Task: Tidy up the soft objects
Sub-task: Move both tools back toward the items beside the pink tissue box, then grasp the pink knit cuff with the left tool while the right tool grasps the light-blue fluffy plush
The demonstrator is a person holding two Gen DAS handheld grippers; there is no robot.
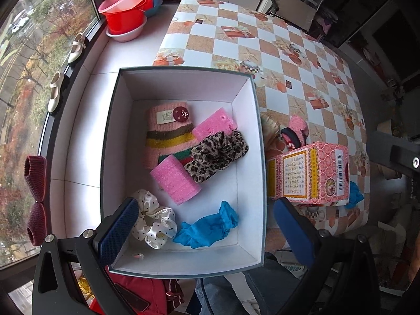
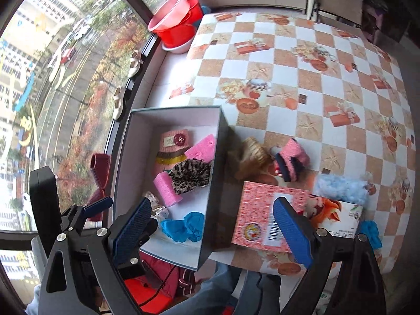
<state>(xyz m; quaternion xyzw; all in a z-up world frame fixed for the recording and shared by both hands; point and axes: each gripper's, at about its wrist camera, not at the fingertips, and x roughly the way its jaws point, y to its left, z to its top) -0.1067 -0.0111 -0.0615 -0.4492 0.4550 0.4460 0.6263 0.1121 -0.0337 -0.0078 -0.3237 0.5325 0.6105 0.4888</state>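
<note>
A white-lined box (image 1: 246, 120) (image 2: 212, 178) holds a pink striped knit sock (image 1: 168, 131), two pink foam pieces (image 1: 176, 181), a leopard scrunchie (image 1: 218, 155), a white dotted scrunchie (image 1: 155, 223) and a blue glove (image 1: 207, 227). My left gripper (image 1: 207, 231) is open and empty above the box's near edge. My right gripper (image 2: 212, 231) is open and empty over the box's right wall. On the table lie a beige scrunchie (image 2: 252, 157), a pink fuzzy item (image 2: 294, 157), a light blue fluffy item (image 2: 338, 186) and another blue glove (image 2: 370, 232).
A pink patterned carton (image 1: 309, 173) (image 2: 265, 215) stands on the checkered tablecloth (image 2: 315, 78) right of the box. Red and pink basins (image 1: 126, 8) sit on the window ledge, with shoes (image 1: 76, 47) and dark red slippers (image 1: 35, 176) along the window.
</note>
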